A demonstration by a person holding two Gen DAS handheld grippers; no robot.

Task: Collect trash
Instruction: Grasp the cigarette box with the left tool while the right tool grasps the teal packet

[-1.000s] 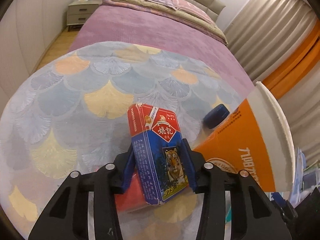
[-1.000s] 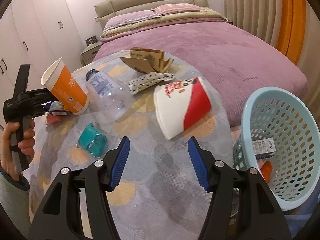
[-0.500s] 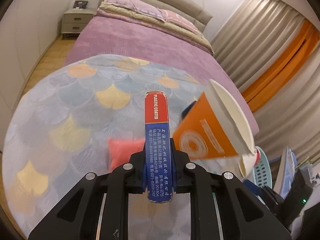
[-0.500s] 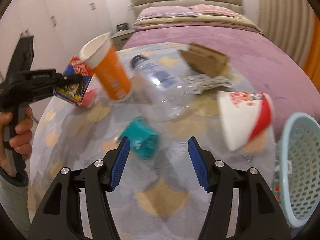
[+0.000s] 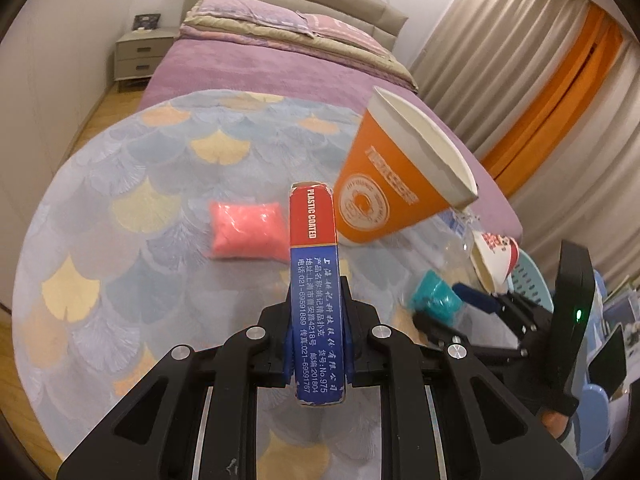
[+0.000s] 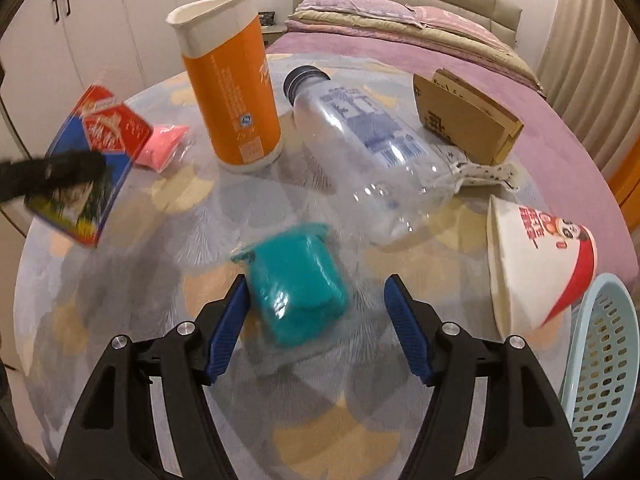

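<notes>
My left gripper is shut on a red-and-blue playing-card box, held edge-up above the table; the box also shows at the left of the right wrist view. My right gripper is open, its fingers on either side of a teal packet lying on the table; the packet also shows in the left wrist view. A pink packet, an orange paper cup, a clear plastic bottle, a cardboard piece and a red-and-white paper bowl lie on the table.
The round table has a fan-pattern cloth. A light blue perforated basket stands off the table's right edge. A spotted wrapper lies by the cardboard. A purple bed is behind the table.
My left gripper has lifted and pulled back with the card box. My right gripper has moved forward and down until its open fingers flank the teal packet.
</notes>
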